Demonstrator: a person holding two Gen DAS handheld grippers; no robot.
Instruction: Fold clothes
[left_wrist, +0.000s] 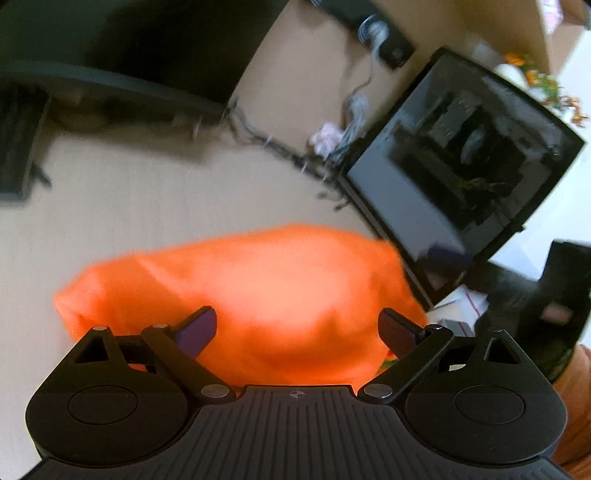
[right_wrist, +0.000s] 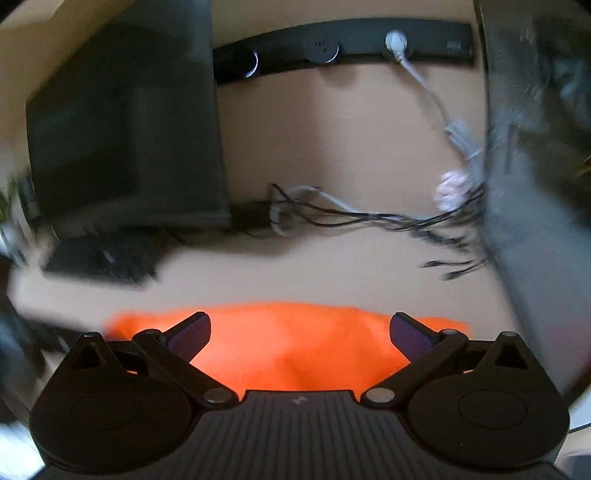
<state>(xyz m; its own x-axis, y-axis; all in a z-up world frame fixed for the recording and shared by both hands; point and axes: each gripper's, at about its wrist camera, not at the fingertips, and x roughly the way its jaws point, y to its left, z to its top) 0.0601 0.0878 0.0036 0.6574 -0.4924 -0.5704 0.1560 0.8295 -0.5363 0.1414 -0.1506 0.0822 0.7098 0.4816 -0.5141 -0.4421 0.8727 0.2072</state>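
Note:
A bright orange garment (left_wrist: 251, 288) lies bunched on the light wooden table (left_wrist: 147, 199). In the left wrist view my left gripper (left_wrist: 299, 325) is open, its purple-padded fingers spread wide just above the near part of the cloth, holding nothing. The same orange garment (right_wrist: 288, 339) shows in the right wrist view, low in the frame. My right gripper (right_wrist: 299, 332) is open over its near edge, fingers wide apart and empty. Both views are blurred by motion.
A dark monitor (left_wrist: 458, 162) stands right of the garment and a black box-like unit (right_wrist: 125, 133) stands at the left. Tangled cables (right_wrist: 369, 218) cross the table behind the cloth. A black power strip (right_wrist: 343, 40) runs along the back. A keyboard (right_wrist: 99, 258) lies at the left.

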